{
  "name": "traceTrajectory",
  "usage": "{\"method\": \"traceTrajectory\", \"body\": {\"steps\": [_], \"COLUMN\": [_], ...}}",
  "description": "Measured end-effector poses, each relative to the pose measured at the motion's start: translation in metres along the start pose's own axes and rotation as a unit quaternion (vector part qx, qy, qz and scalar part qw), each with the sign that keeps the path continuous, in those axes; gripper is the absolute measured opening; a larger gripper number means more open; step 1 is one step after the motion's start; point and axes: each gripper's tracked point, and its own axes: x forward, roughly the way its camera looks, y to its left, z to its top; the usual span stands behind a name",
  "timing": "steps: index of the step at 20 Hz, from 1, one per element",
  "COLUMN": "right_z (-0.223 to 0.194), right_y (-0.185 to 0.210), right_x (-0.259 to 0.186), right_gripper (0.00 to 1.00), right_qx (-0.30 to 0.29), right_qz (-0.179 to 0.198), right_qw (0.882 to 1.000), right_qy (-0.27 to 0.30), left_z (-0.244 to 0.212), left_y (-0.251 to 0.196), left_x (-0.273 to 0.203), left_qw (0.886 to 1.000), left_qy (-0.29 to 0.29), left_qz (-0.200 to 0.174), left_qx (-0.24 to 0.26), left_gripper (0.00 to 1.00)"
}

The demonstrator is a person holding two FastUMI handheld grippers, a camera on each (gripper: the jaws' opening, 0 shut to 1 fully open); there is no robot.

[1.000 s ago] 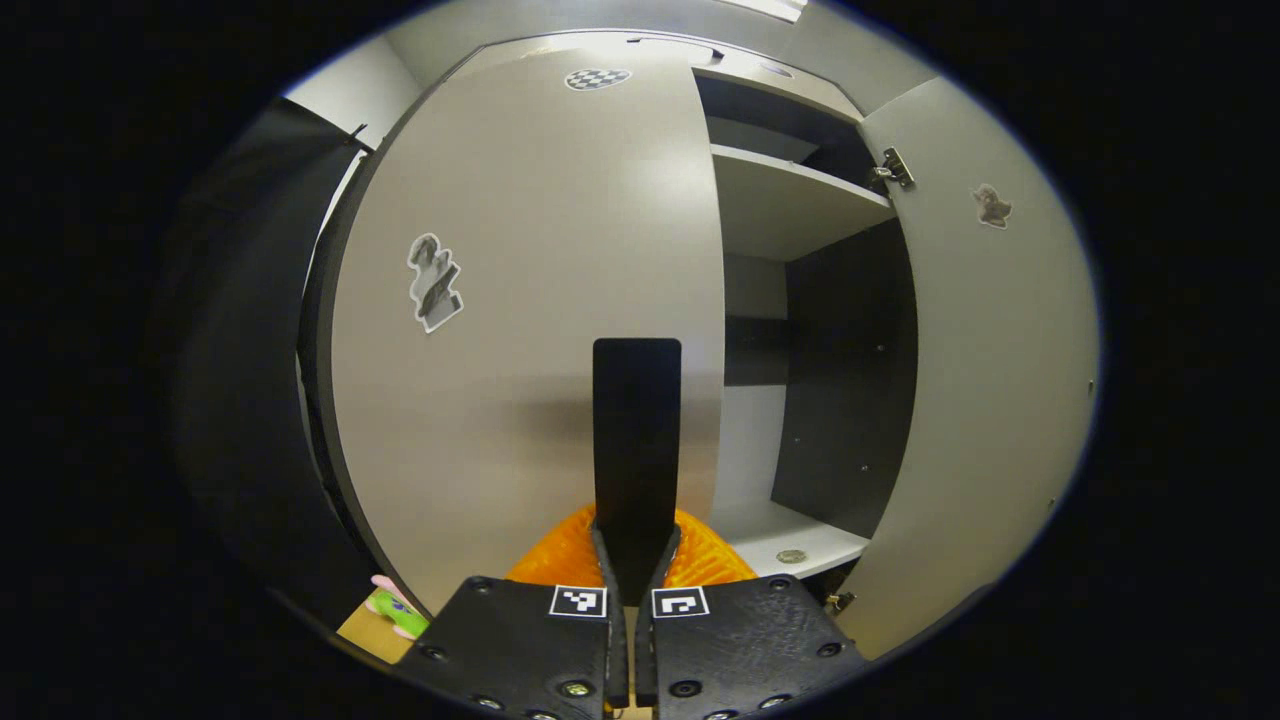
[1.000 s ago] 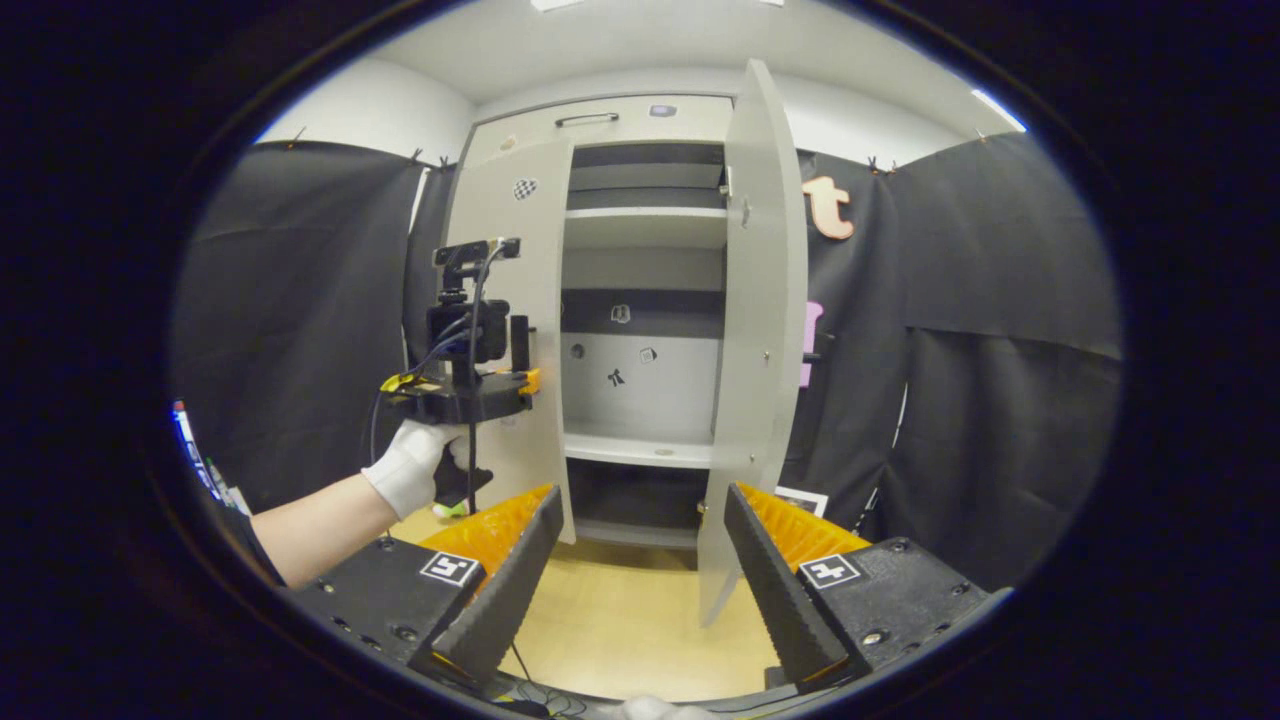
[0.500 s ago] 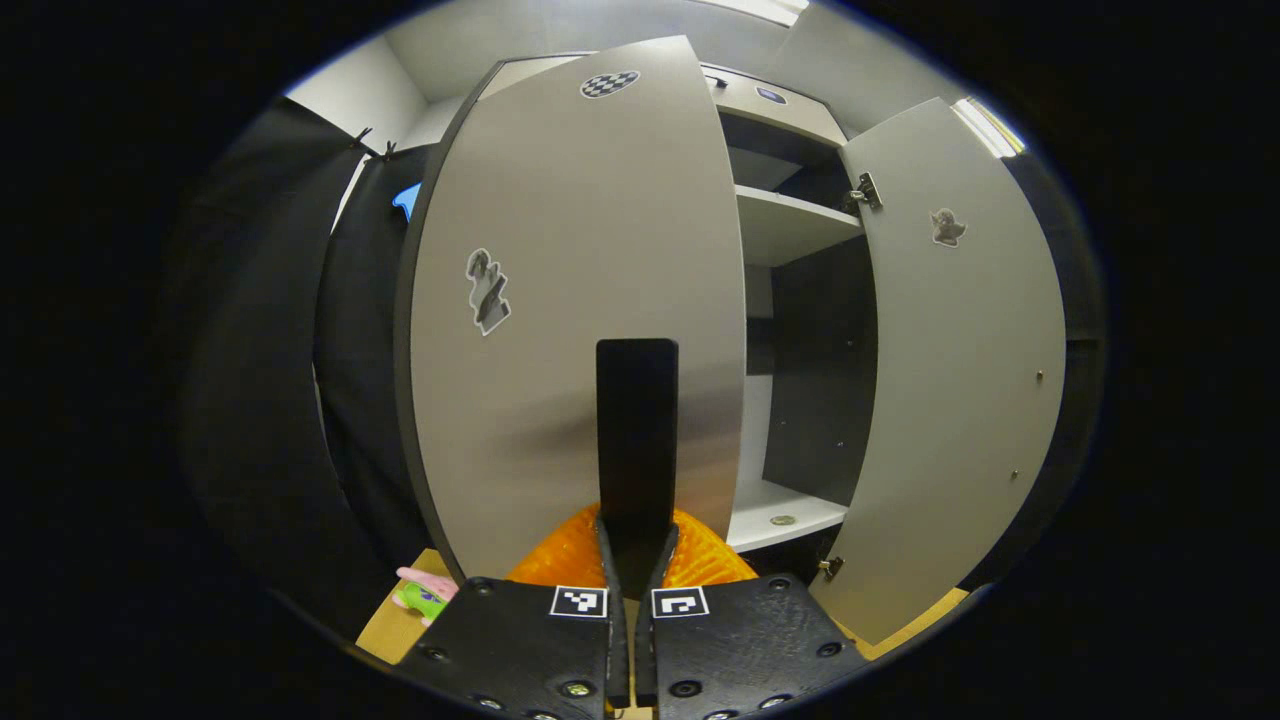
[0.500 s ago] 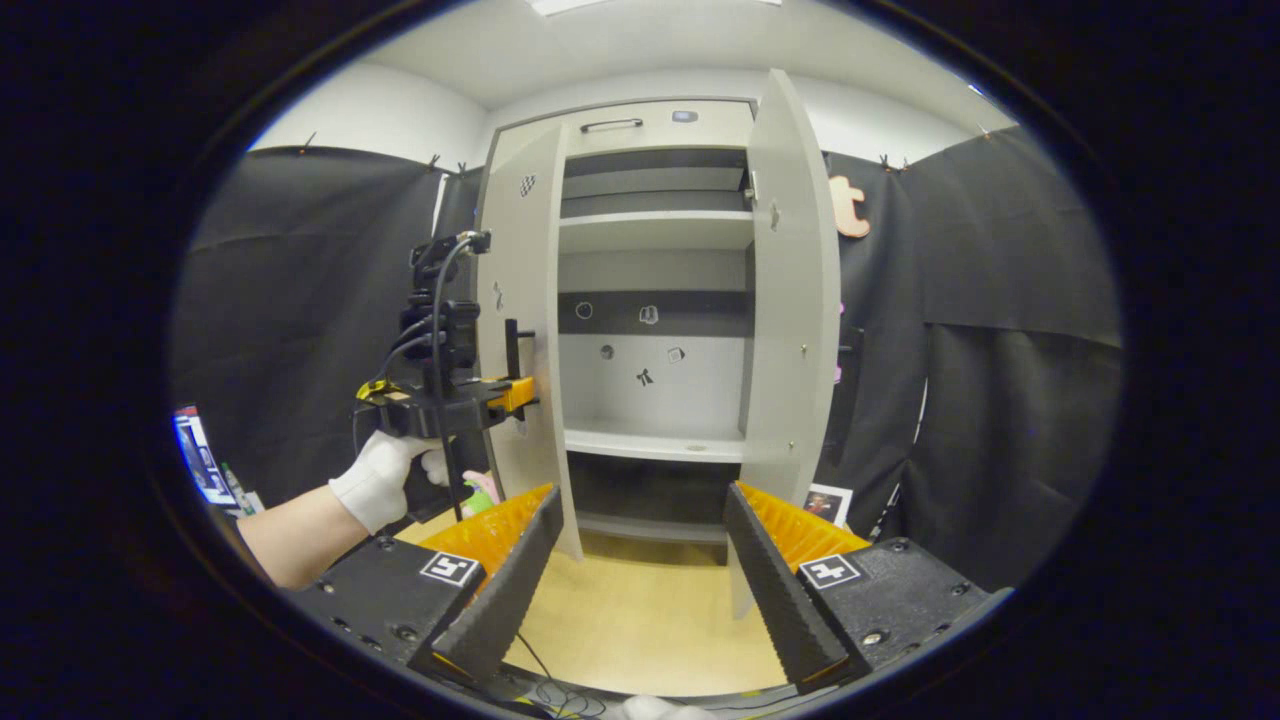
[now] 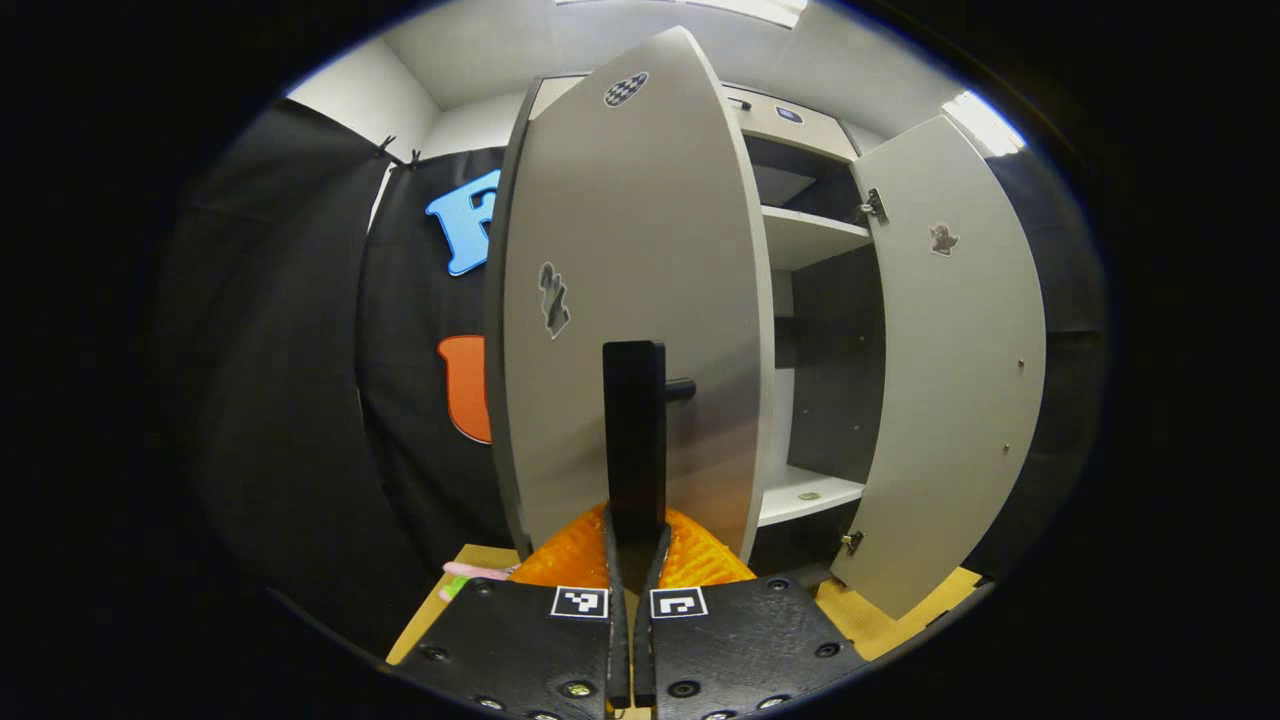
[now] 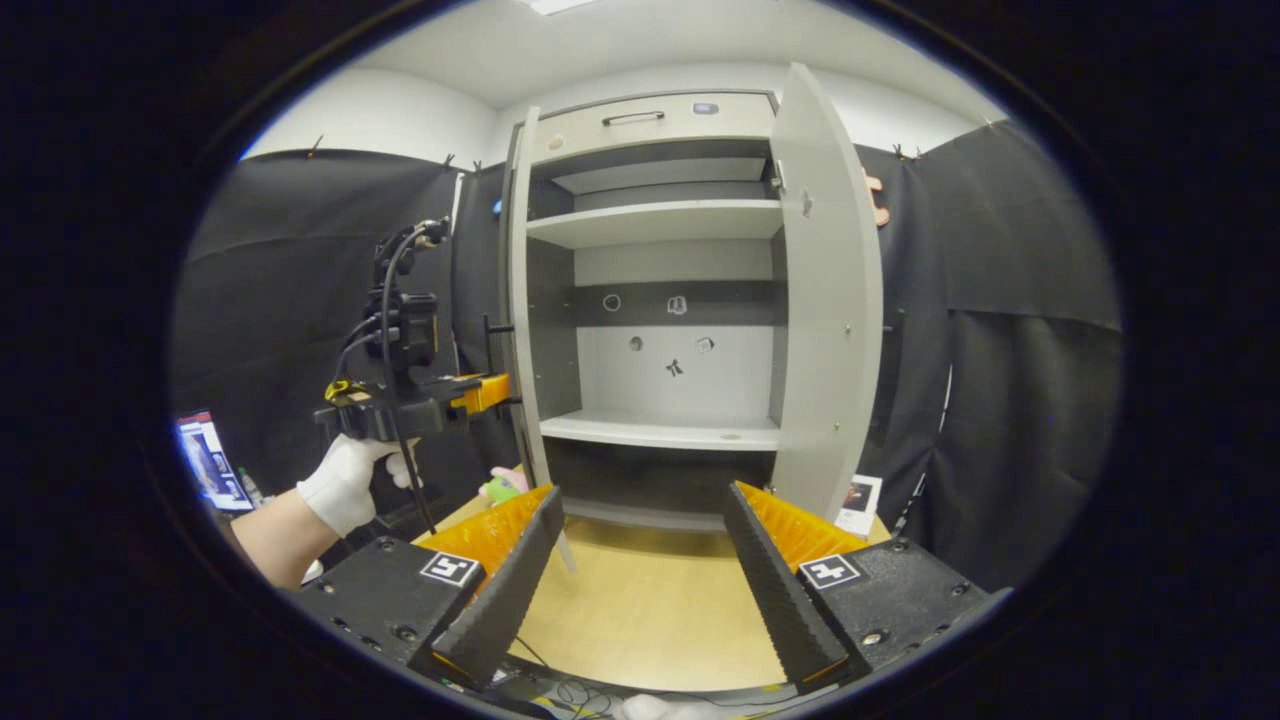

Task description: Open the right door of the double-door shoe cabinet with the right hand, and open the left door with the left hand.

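Observation:
The grey shoe cabinet (image 6: pixel 650 220) stands with both doors swung out. In the left gripper view, the left door (image 5: pixel 620 250) faces me, and my left gripper (image 5: pixel 634 530) is shut on its black vertical handle (image 5: pixel 634 430). The right door (image 5: pixel 950 350) stands wide open beyond it. In the right gripper view, the left door (image 6: pixel 520 300) is nearly edge-on, with the left gripper (image 6: pixel 480 392) held on its handle by a gloved hand (image 6: pixel 345 480). My right gripper (image 6: pixel 640 570) is open and holds nothing, well back from the right door (image 6: pixel 825 300).
A green and pink plush toy (image 6: pixel 500 487) lies on the wooden floor (image 6: pixel 640 610) by the left door's foot. A small card (image 6: pixel 858 495) leans by the right door. A small round thing (image 5: pixel 808 495) lies on the lower shelf. Black cloth walls flank the cabinet.
The left door has swung farther open, pulled by the left gripper on its handle. The right gripper stays open, and its view has shifted slightly left of the cabinet.

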Motion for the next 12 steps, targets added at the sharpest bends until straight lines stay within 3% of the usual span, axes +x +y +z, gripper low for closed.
{"method": "traceTrajectory", "body": {"steps": [5,6,7,12], "right_z": [-0.003,-0.004,-0.004,-0.005], "right_y": [0.023,0.028,0.030,0.045], "right_x": [0.002,0.002,0.002,0.005], "right_gripper": [1.00,1.00,1.00,1.00], "right_qx": [-0.005,-0.005,-0.005,-0.005], "right_qz": [0.023,0.028,0.031,0.045], "right_qw": [1.000,1.000,0.999,0.999], "right_qy": [0.003,0.004,0.004,0.007], "left_z": [-0.003,-0.003,-0.005,-0.005], "left_y": [0.037,0.045,0.050,0.073], "left_x": [-0.016,-0.018,-0.023,-0.030], "left_qw": [0.999,0.999,0.999,0.999], "left_qy": [-0.004,-0.004,-0.003,-0.006], "left_qz": [0.034,0.037,0.041,0.036], "left_qx": [-0.007,-0.010,-0.013,0.002], "left_gripper": [0.01,0.08,0.00,0.00]}}
